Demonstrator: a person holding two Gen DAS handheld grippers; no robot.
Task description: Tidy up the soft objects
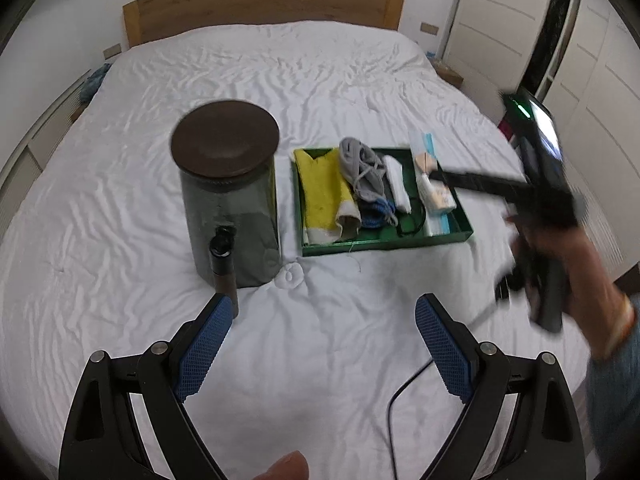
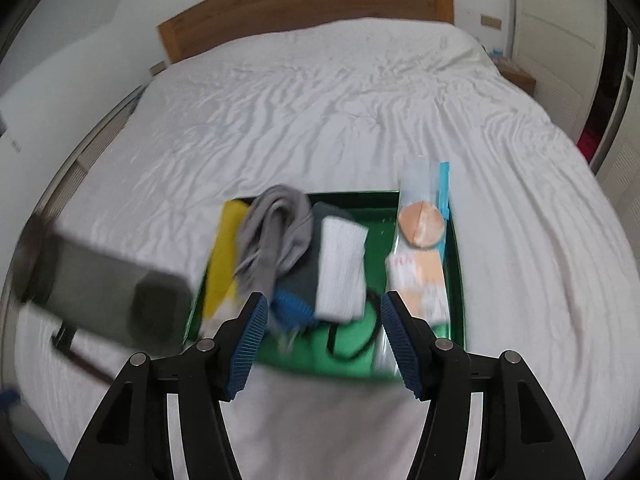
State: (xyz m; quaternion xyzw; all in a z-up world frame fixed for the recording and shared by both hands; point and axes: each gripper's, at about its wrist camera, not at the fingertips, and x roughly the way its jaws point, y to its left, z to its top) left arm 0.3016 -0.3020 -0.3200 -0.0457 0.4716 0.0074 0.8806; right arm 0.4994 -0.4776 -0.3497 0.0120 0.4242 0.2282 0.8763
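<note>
A green tray [image 1: 384, 242] [image 2: 456, 260] lies on the white bed. In it, left to right, are a yellow cloth [image 1: 324, 196] [image 2: 224, 264], a crumpled grey cloth [image 1: 360, 168] [image 2: 276, 236], a folded white cloth [image 1: 398, 184] [image 2: 342, 268] and a clear bag of beige puffs [image 1: 436, 196] [image 2: 420, 240]. A blue knitted piece [image 2: 290, 308] sits near the tray's front. My right gripper [image 2: 324, 306] hovers open over the tray's near edge, nothing between its pads. My left gripper [image 1: 324, 308] stands open and empty above bare sheet, in front of the tray.
A dark jar [image 1: 232, 200] with a brown lid [image 1: 224, 136] stands left of the tray, a small dark bottle [image 1: 223, 264] before it. A hand [image 1: 560, 280] holds the blurred right tool. A black cable [image 1: 400, 400] trails on the sheet. Wooden headboard [image 1: 264, 4] behind.
</note>
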